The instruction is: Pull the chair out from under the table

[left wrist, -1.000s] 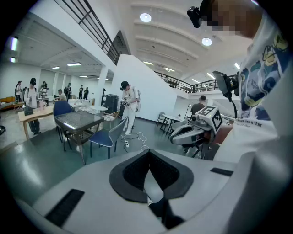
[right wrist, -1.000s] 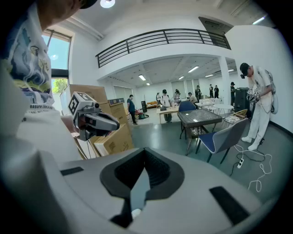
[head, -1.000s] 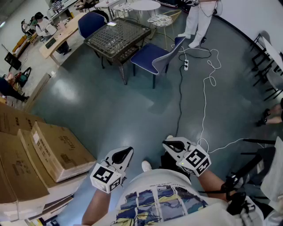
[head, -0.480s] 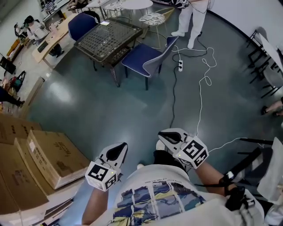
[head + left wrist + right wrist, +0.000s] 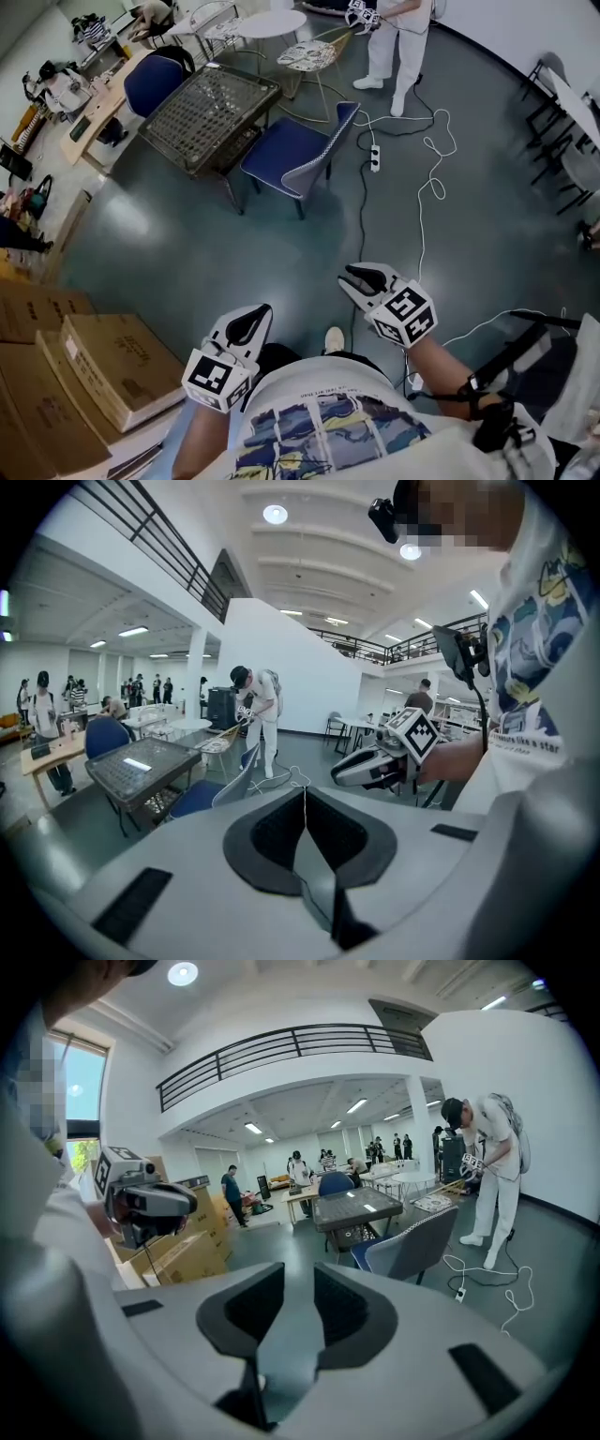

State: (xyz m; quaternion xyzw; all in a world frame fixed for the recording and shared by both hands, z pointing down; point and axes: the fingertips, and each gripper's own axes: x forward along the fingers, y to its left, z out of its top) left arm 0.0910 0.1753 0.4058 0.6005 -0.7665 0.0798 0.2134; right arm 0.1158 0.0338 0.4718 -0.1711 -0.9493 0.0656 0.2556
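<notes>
Grippers, two, at bottom centre of the head view, both over the grey-green floor (image 5: 234, 253) and well apart from all furniture
- Left gripper (image 5: 251, 317): fingers (image 5: 277, 832) pressed together, nothing between them
- Right gripper (image 5: 356, 275): fingers (image 5: 342, 1307) have just been opening and stand a little spread; nothing between them, only floor shows through the gap

Cardboard boxes (image 5: 103, 361), several, stacked at lower left

White cable (image 5: 427, 187), one, looping over the floor right of centre, its upper end near a power strip (image 5: 374, 157)

Blue chairs, two
- Task chair (image 5: 286, 155): upper centre, seat against the lower right edge of the counter, backrest toward the right
- Second chair (image 5: 150, 80): at the counter's upper left side

Mesh-topped counter (image 5: 211, 98), one, dark, upper left of centre

Round white table (image 5: 272, 23), one, at the top edge

Person in white clothes (image 5: 389, 42), one, standing at the top edge beyond the task chair
</notes>
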